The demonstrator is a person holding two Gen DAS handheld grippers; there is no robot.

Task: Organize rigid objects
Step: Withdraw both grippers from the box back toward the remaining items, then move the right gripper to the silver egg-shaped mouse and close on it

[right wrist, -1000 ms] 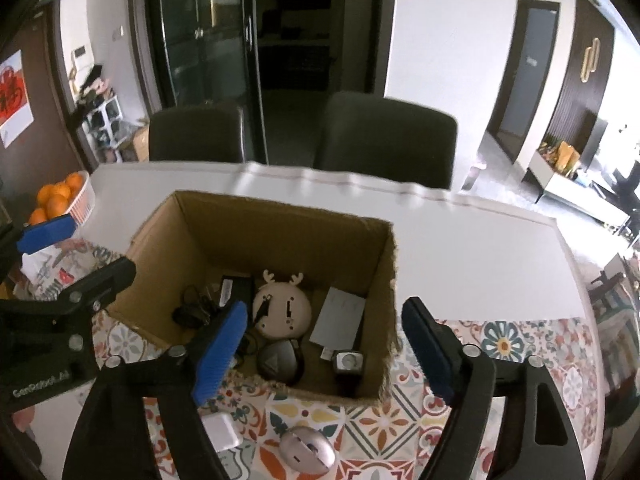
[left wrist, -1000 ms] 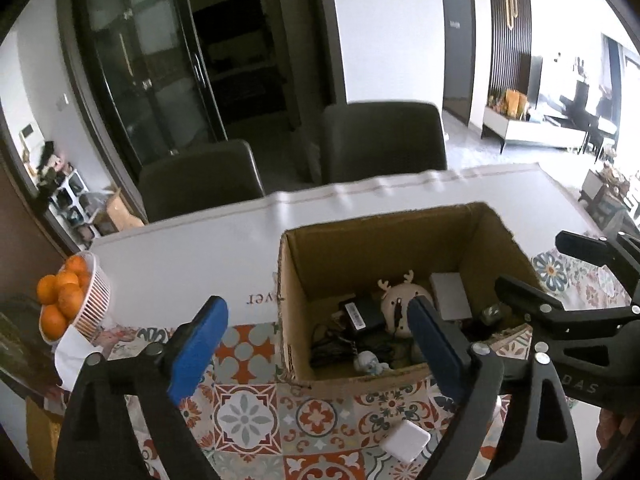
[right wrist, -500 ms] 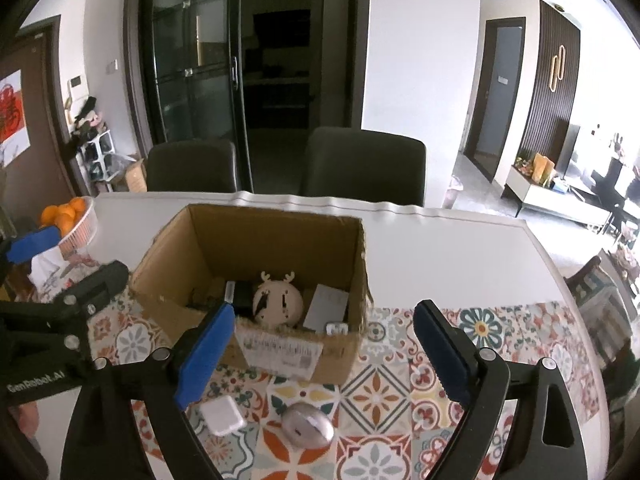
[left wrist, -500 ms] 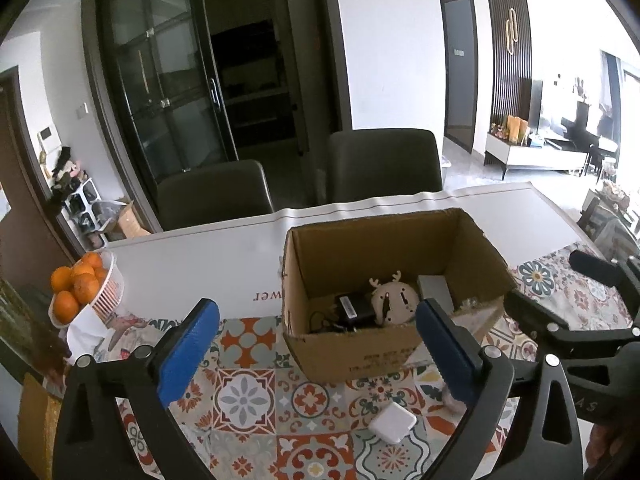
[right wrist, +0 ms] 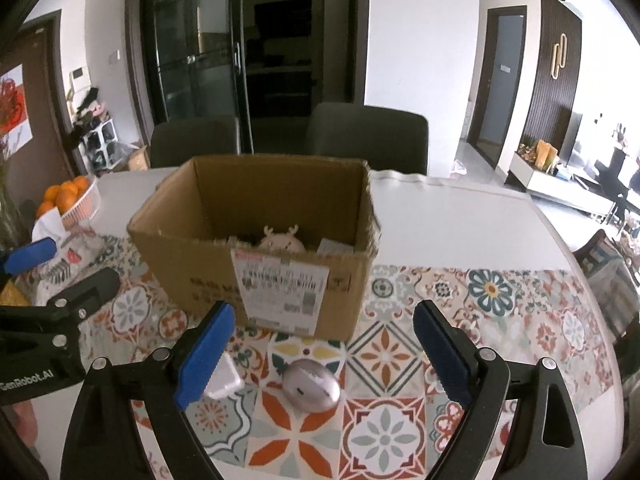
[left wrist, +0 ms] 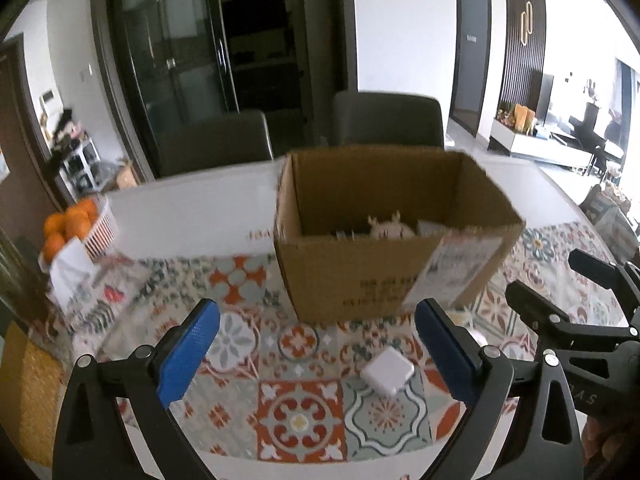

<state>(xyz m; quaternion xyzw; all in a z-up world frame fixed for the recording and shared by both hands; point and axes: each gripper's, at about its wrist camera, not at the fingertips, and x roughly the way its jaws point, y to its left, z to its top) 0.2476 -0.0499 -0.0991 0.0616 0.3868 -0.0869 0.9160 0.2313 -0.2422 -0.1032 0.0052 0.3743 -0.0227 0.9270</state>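
An open cardboard box (left wrist: 352, 276) (right wrist: 192, 264) stands on the patterned tablecloth; a deer-faced round clock (right wrist: 282, 242) (left wrist: 390, 229) and other items peek above its rim. A white charger cube (left wrist: 387, 371) (right wrist: 224, 380) lies in front of the box, between my left gripper's fingers in the left wrist view. A silver computer mouse (right wrist: 312, 385) lies to its right, between my right gripper's fingers. My left gripper (left wrist: 316, 356) is open and empty, low over the cloth. My right gripper (right wrist: 324, 356) is open and empty too.
A white basket of oranges (left wrist: 70, 224) (right wrist: 66, 196) and papers (left wrist: 76, 272) sit at the table's left. Two dark chairs (right wrist: 368, 136) stand behind the table. The patterned cloth (right wrist: 500, 320) stretches right of the box.
Both grippers have drawn back from above the box and dropped lower. The view now faces the box's front wall, with the charger and mouse between the fingers.
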